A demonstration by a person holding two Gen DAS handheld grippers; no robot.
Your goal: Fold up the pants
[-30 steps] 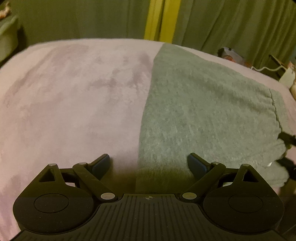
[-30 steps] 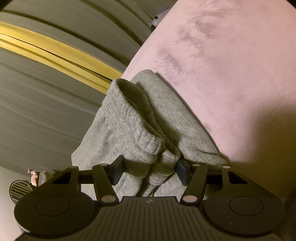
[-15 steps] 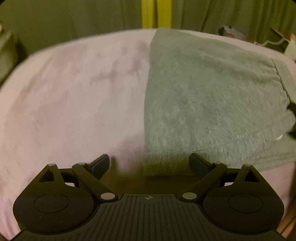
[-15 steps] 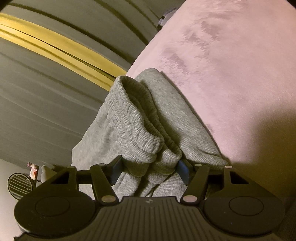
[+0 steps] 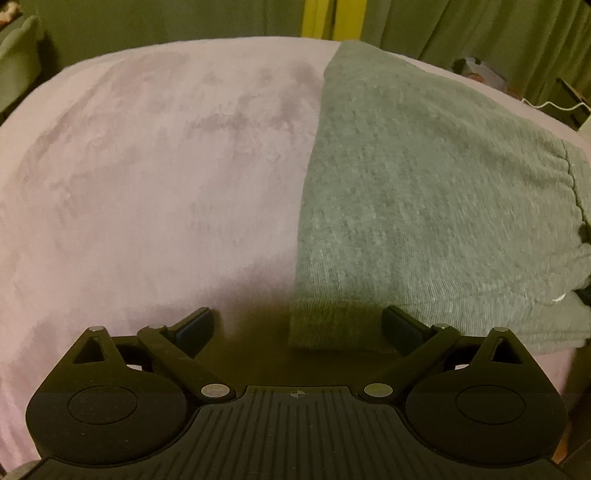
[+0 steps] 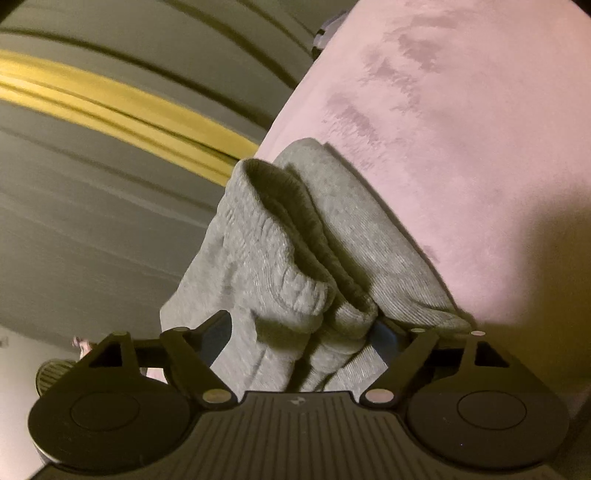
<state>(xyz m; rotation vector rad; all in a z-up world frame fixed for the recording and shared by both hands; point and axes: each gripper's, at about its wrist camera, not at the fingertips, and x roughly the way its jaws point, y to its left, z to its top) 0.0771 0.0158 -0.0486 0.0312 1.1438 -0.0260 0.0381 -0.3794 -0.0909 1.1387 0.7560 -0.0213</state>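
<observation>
**Right claw grips gathered end; left claw lines up on hem**

Finding 1. The grey pants (image 5: 424, 192) lie folded on the pink bed (image 5: 147, 166), occupying the area from 12 to 3 o'clock in the left wrist view. A ribbed cuff (image 5: 332, 325) sits at the near edge, at about 6 o'clock.

Finding 2. The left claw (image 5: 301, 325) is spread wide and holds nothing. Compared with a second ago, the cuff has shifted from the centre of the gap toward the right finger, and the view has steadied after a blurred swing. Judgement: the claw is being squared up to the hem, not yet closing.

Finding 3. The right claw (image 6: 299, 332) is closed down on a bunched, ribbed end of the pants (image 6: 288, 258), as it was one second ago. The bed edge has slid slightly across its view, which suggests the held end is being carried.

Finding 4. Green curtains (image 5: 147, 18) with a yellow strip (image 5: 319, 18) stand behind the bed at 12 o'clock.

Assessment: one end is secured; the fold depends on the left claw taking the near cuff. Risk: closing off-centre may catch only one layer.
</observation>
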